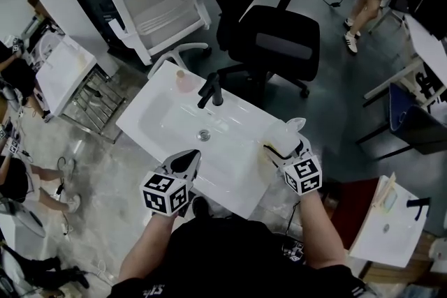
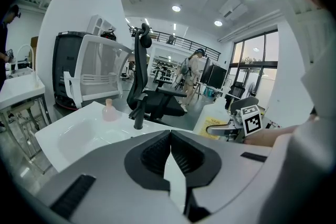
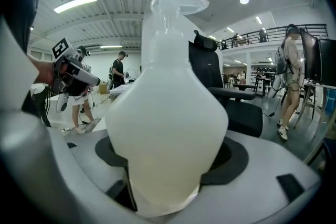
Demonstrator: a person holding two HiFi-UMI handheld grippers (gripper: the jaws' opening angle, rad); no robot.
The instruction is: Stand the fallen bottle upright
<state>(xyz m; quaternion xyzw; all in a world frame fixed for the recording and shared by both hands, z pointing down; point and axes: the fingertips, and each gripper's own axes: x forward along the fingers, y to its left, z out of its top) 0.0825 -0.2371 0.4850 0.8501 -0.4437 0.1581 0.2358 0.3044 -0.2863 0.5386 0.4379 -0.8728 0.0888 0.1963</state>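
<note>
Handling: we judge the bottle (image 3: 167, 113) to be a light, milky plastic pump dispenser, smooth and somewhat slippery, with walls that may give under a hard squeeze.
Where to hold: we favour the broad lower body, not the thin pump neck.
Bottle's place: upright at the right end of the sink (image 1: 157, 98), pump head on top; we cannot tell whether its base rests there.
Right gripper (image 1: 285, 143): we see its jaws spread wide around the bottle's body, both pads against its sides.
Left gripper (image 1: 187, 162): jaws together, nothing between them, over the sink's near edge, apart from the bottle.
</note>
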